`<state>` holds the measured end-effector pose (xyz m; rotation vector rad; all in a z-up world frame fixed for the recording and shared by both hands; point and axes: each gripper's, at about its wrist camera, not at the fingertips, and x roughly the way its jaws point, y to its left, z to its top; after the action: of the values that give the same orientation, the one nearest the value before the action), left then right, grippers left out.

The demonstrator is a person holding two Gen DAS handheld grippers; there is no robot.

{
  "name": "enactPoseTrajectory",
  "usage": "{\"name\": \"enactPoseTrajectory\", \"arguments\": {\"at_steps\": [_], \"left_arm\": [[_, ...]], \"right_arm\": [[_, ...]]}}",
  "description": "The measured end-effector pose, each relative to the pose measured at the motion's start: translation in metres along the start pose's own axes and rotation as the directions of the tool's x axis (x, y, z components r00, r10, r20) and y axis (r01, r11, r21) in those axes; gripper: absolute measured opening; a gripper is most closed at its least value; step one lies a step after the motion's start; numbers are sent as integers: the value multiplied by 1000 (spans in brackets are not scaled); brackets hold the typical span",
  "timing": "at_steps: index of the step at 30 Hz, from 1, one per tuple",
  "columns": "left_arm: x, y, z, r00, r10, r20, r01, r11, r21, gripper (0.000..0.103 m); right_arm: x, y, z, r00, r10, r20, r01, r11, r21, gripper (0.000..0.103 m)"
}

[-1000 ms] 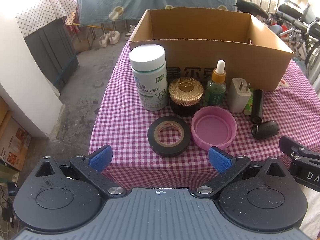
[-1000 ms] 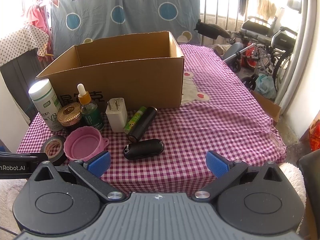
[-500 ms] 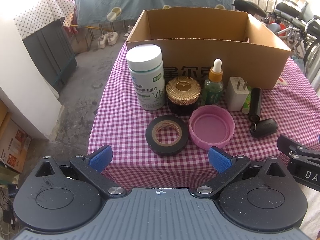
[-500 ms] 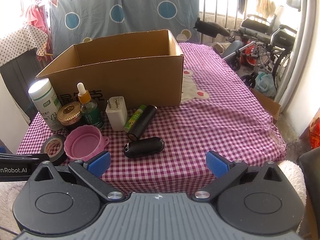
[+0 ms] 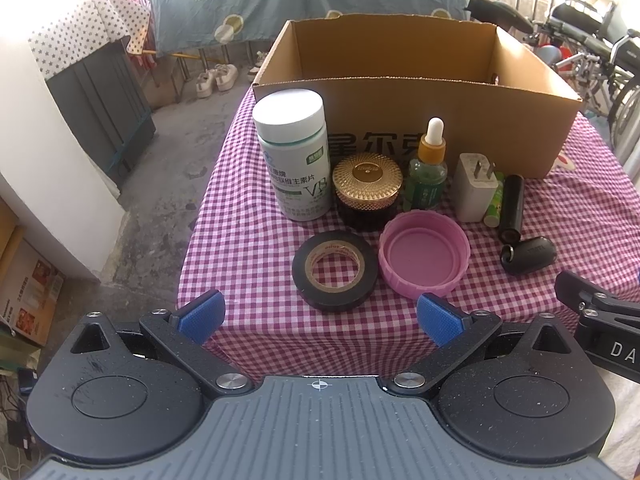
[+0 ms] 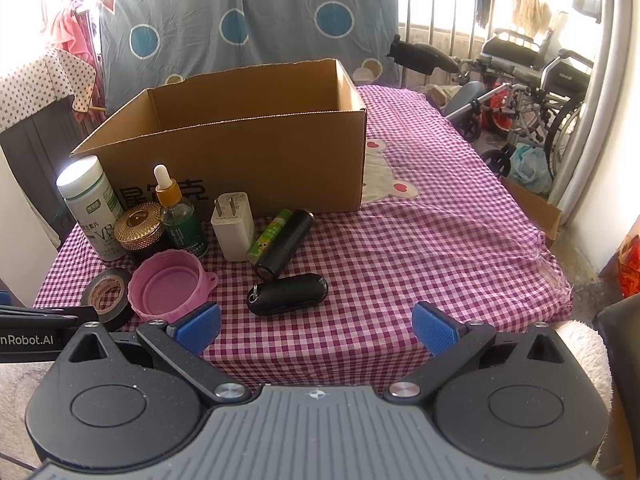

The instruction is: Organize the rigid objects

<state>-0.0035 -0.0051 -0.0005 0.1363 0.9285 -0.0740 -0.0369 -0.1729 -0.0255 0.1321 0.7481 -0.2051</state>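
Note:
On the checked tablecloth [image 5: 240, 248] stand a white pill bottle [image 5: 294, 156], a gold-lidded jar [image 5: 367, 186], a green dropper bottle [image 5: 428, 168] and a white charger plug [image 5: 474, 186]. In front lie a black tape roll [image 5: 335, 270], a pink lid [image 5: 424, 258], a black cylinder [image 5: 512, 208], a green tube [image 5: 495, 204] and a black key fob [image 5: 530, 254]. An open cardboard box [image 5: 400, 92] stands behind. My left gripper [image 5: 320, 316] is open, just short of the tape. My right gripper [image 6: 316, 326] is open, near the key fob [image 6: 288, 294].
The table's left edge drops to a concrete floor [image 5: 168, 152]. A wheelchair [image 6: 532, 88] and clutter stand to the right of the table. A patterned blue curtain [image 6: 248, 28] hangs behind the box [image 6: 240, 148].
The left gripper has drawn back and tilted slightly, so the objects sit a little farther up in its view. The right gripper has hardly moved. Both stay open.

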Motion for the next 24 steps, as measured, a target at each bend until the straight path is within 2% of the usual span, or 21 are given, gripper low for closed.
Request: {"name": "enactPoseTrajectory", "arguments": {"at_steps": [24], "left_arm": [[6,4,2,1000,3,-18,-3,1000,-7,103]], "right_arm": [[2,-1,7,1000,-12,13,12,1000,-7,103]]}}
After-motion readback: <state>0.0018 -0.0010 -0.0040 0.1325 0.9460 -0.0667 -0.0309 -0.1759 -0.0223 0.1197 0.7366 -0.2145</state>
